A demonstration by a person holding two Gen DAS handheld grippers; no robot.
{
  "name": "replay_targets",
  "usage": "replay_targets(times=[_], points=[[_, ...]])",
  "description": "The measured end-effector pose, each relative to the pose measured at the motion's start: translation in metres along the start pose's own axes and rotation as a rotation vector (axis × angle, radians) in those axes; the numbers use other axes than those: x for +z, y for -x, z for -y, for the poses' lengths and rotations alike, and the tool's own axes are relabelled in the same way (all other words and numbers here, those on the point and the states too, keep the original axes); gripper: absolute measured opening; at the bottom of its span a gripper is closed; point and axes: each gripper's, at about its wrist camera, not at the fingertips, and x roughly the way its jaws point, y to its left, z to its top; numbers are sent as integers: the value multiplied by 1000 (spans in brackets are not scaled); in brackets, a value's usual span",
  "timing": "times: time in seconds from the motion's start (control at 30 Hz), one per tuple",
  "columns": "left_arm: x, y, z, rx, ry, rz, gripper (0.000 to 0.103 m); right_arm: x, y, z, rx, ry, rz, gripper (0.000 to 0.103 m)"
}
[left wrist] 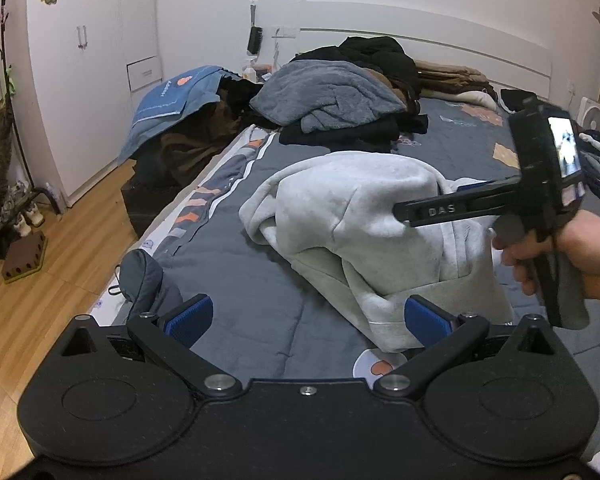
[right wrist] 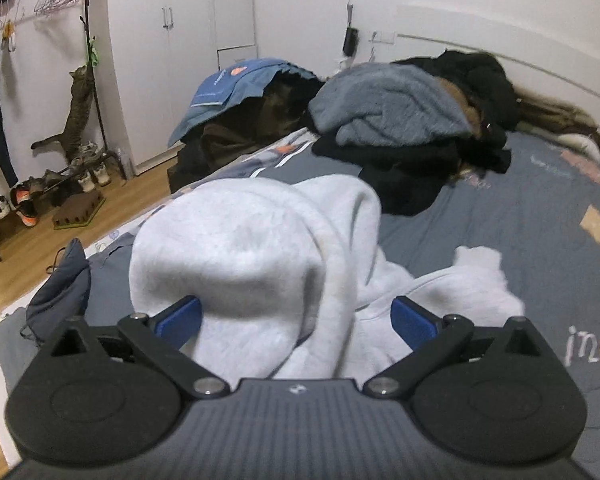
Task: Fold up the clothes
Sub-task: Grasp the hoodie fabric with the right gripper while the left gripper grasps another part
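I'm holding my left gripper [left wrist: 306, 320] low over the grey bed [left wrist: 236, 280], its blue pads spread apart with nothing between them. The light grey hoodie [left wrist: 352, 216] is sitting bunched up mid-bed. Only the left view is showing my right hand [left wrist: 560, 252] poking a finger [left wrist: 432, 213] into the fabric. The right view is showing the right gripper [right wrist: 296, 320] gaping wide, cloth draping between its pads, and a cat [right wrist: 74, 120] stretching up the clothes rack [right wrist: 96, 92].
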Motion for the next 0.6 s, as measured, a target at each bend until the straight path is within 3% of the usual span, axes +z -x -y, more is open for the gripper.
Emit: replay_targets(times=[0.1, 0.13, 0.23, 0.27, 0.37, 0.6], points=[[-2, -3, -1, 7, 1, -12, 103, -1, -6, -4, 30, 14, -9, 100], [-2, -4, -1, 7, 2, -16, 103, 0, -9, -5, 34, 14, -16, 94], [-4, -5, 0, 5, 5, -22, 103, 2, -15, -10, 16, 40, -21, 66], [-4, -4, 0, 5, 5, -22, 103, 2, -14, -11, -3, 50, -10, 46], [-4, -1, 1, 6, 3, -18, 103, 4, -5, -7, -2, 2, 13, 21], [1, 9, 2, -6, -10, 12, 103, 4, 30, 4, 34, -41, 38, 13]])
